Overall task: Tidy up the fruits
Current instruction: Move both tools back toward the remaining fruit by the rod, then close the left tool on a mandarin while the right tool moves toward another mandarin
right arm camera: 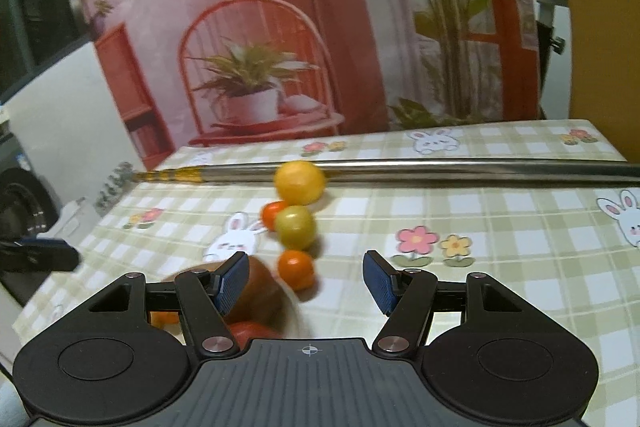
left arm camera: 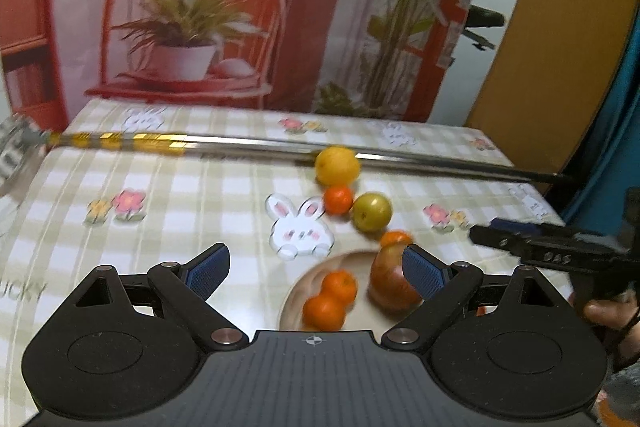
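Both jaws apart and empty, the left hand-held gripper (left arm camera: 316,273) and right hand-held gripper (right arm camera: 304,281) hover mid-sorting; next, grasp the nearest tangerine (right arm camera: 295,268) beside the plate (left arm camera: 316,273) and lift it in.

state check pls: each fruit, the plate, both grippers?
Plate: on table, holding fruit.
Two oranges: on plate, touching.
Apple: on plate.
Yellow fruit: loose on table.
Green fruit: loose on table.
Left gripper: open, empty.
Right gripper: open, empty.
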The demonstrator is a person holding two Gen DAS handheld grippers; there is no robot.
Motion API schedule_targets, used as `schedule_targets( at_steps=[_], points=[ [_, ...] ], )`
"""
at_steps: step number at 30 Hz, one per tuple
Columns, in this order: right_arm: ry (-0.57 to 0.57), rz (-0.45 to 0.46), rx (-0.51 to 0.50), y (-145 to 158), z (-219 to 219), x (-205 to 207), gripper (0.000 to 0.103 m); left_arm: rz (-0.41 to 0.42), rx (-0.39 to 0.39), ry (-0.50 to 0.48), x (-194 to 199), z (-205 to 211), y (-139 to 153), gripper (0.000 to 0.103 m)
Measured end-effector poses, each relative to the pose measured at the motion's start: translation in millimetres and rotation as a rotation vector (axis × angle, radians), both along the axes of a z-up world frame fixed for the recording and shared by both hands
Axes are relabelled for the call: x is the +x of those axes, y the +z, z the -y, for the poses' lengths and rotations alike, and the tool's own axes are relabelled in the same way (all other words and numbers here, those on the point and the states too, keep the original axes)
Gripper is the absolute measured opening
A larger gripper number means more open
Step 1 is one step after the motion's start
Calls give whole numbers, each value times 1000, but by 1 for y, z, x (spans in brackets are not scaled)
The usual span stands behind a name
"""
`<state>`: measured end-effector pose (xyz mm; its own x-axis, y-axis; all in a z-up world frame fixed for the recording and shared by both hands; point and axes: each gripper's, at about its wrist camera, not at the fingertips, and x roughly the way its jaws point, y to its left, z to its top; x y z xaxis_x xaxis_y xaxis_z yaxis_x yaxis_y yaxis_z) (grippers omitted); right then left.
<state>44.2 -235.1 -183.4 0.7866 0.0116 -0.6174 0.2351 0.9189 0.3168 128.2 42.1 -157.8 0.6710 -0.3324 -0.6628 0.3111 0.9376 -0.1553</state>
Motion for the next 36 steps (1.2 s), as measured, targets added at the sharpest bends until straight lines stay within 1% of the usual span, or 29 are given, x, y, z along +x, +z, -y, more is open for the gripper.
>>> schedule_targets(
  at_steps=[2, 6, 10, 14, 18, 21, 23, 25, 29, 33, 36],
  points=[
    [-11, -7, 14, -4, 8, 6, 60, 11, 3, -20, 9, 7, 4, 95],
    [-15, -17, 30, -9, 18, 18, 59, 31, 43, -67, 27, 27, 7, 94],
    [1, -59, 25, -16, 23, 34, 59, 52, 76, -113, 43, 46, 5, 94],
    [1, -71, 31, -21, 29, 47, 59, 18, 81, -143, 65, 62, -4, 90],
    [-8, -73, 55, -26, 37, 54, 59, -50, 51, -132, 93, 69, -21, 84],
    [-5, -83, 65, -33, 41, 58, 59, -119, 5, -108, 114, 71, -37, 75],
    [-10, -87, 71, -36, 43, 58, 59, -168, -39, -84, 128, 69, -48, 64],
    [-19, -93, 80, -39, 47, 59, 59, -211, -80, -45, 142, 67, -59, 60],
    [-35, -106, 93, -46, 52, 58, 59, -276, -143, 3, 160, 67, -80, 60],
    [-43, -115, 101, -52, 55, 56, 59, -318, -166, 30, 168, 69, -96, 60],
    [-43, -124, 101, -55, 56, 56, 59, -334, -171, 43, 171, 71, -102, 60]
  ],
)
